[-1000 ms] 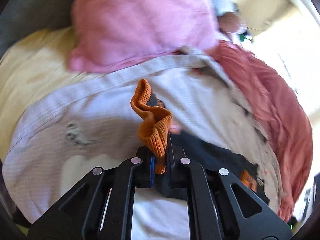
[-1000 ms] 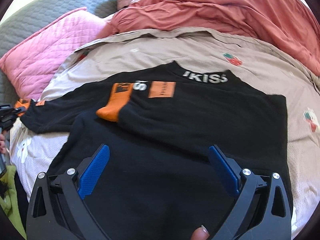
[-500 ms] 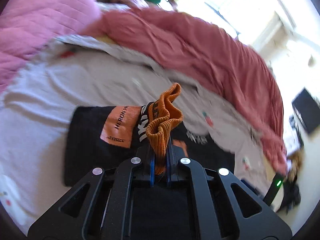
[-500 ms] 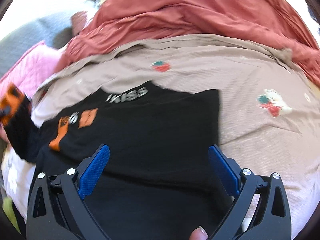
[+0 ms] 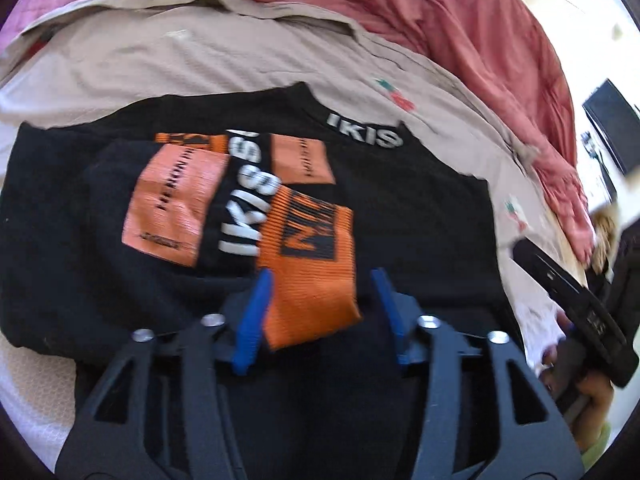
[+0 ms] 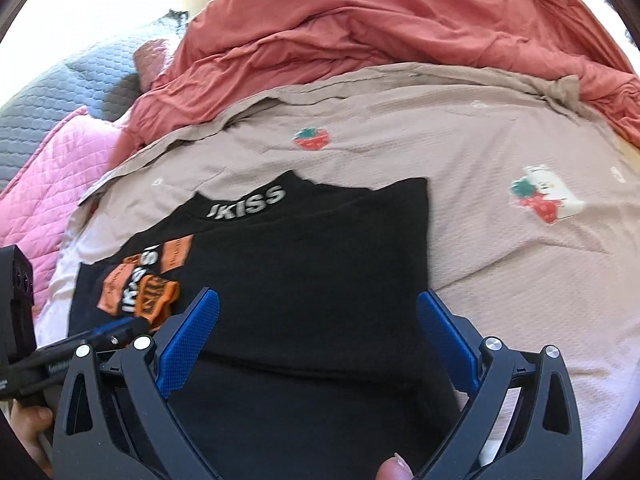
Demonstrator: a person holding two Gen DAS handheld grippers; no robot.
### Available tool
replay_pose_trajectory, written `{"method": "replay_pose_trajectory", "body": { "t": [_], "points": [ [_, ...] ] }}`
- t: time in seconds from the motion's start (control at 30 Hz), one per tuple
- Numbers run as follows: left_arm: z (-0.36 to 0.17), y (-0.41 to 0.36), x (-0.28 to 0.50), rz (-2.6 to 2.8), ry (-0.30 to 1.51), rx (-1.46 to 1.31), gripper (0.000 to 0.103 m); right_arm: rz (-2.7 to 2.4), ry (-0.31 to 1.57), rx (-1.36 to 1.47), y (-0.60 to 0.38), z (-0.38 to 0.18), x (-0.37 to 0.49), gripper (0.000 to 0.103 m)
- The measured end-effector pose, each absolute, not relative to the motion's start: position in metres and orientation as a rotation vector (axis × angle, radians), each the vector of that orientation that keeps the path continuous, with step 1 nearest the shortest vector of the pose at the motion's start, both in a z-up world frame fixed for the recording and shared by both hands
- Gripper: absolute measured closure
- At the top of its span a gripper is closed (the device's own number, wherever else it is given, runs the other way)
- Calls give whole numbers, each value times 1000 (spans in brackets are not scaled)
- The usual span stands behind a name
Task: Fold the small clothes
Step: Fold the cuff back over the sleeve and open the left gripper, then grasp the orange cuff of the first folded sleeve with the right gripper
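Observation:
A black sweater (image 5: 420, 220) (image 6: 320, 248) with orange patches and white lettering lies flat on the bed. Its left sleeve is folded across the chest. The sleeve's orange ribbed cuff (image 5: 312, 264) (image 6: 156, 300) rests on the black cloth between the blue pads of my left gripper (image 5: 320, 280). Those jaws are opening: the right pad stands clear of the cuff and the left pad is at its edge. My right gripper (image 6: 316, 300) hovers open over the sweater's right half with only flat cloth beneath. In the right wrist view, the left gripper's fingers (image 6: 120, 328) reach in from the left.
A beige sheet (image 6: 500, 140) with strawberry prints covers the bed under the sweater. A bunched red duvet (image 6: 400, 20) lies behind it. A pink quilted pillow (image 6: 52, 184) and a grey quilted cushion (image 6: 60, 92) sit at the far left.
My left gripper carried the orange cuff from the bed's left side across onto the sweater's chest, and its jaws have parted from it. The right gripper shifted right, then held still.

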State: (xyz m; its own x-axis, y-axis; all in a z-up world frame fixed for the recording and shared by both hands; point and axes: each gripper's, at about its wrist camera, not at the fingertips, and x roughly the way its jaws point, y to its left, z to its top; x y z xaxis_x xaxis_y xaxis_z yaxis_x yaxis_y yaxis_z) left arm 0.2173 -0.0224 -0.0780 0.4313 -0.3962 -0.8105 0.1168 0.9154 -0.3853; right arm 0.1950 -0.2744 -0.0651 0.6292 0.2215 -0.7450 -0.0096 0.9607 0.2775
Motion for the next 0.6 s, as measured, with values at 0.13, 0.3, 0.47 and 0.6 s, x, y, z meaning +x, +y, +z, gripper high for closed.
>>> {"method": "replay_pose_trajectory", "body": {
  "t": [0.13, 0.3, 0.47, 0.6],
  "points": [
    [-63, -17, 199, -337, 1043, -216, 50, 211, 896, 252, -251, -65, 195, 4],
    [-57, 26, 177, -218, 1017, -149, 45, 314, 919, 212, -211, -61, 196, 4],
    [-60, 81, 166, -86, 1013, -139, 45, 444, 972, 261, -170, -63, 206, 5],
    [-62, 103, 163, -40, 1002, -173, 45, 454, 1038, 267, -144, -77, 217, 8]
  ]
}}
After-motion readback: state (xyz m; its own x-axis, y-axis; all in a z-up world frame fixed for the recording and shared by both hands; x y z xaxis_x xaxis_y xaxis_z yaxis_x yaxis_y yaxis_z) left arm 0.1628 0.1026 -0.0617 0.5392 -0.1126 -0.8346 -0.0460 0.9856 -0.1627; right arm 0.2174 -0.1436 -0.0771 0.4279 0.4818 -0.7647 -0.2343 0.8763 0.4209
